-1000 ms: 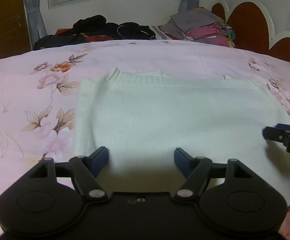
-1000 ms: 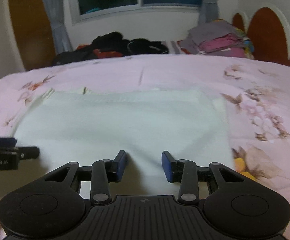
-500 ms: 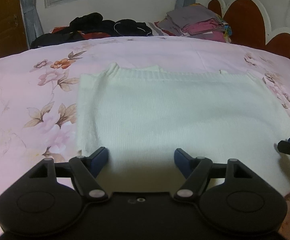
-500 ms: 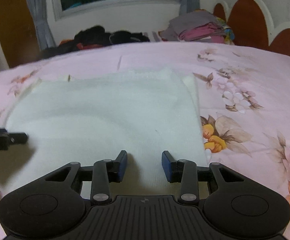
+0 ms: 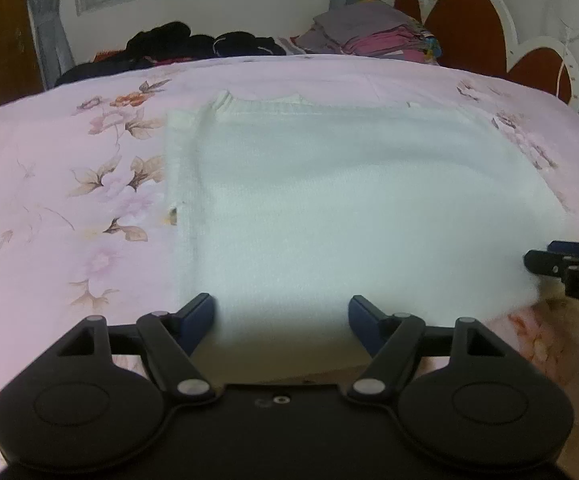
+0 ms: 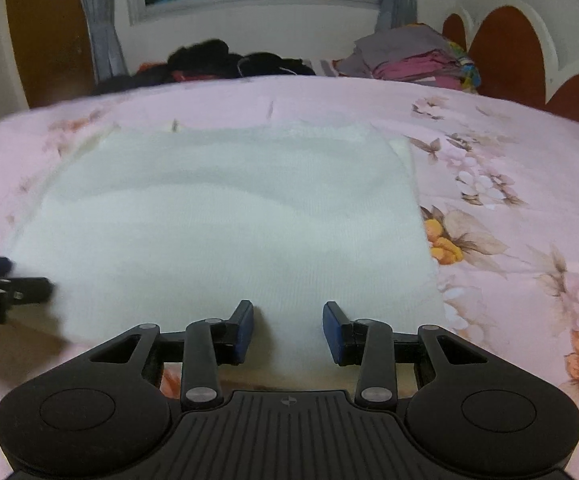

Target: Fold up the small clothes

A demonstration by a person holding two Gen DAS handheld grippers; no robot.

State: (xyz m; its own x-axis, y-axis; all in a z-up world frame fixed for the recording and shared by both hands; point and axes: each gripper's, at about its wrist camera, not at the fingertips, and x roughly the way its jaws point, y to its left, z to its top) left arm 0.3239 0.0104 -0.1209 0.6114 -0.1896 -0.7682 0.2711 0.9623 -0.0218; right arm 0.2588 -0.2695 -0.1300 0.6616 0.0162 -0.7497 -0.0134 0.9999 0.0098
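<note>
**Both sets of fingers released at the sweater's near hem**

Fingers on the left gripper [image 5: 281, 314] spread wide, nothing between them, tips over the near edge of the white sweater [image 5: 349, 200], close to its 9 o'clock corner. Right gripper [image 6: 288, 330] also released and empty, gap narrower, tips at the near edge towards the 3 o'clock corner. Can't tell if the pads touch the knit or hover just above.

Sweater lies flat on the pink floral bedspread [image 5: 69, 200]; sides look already tucked in, ribbed edge at 12 o'clock.

Further out at 12: dark clothes pile [image 5: 177, 46]; folded stack [image 5: 373, 34] at 1 o'clock, by the headboard [image 5: 473, 20].

Judgement: pre-grasp for the bottom-to-top fold. Next move needs each gripper to pinch the near hem, all layers, near its own corner. Then lift and carry evenly towards 12 o'clock. Uneven pull would skew the fold.
</note>
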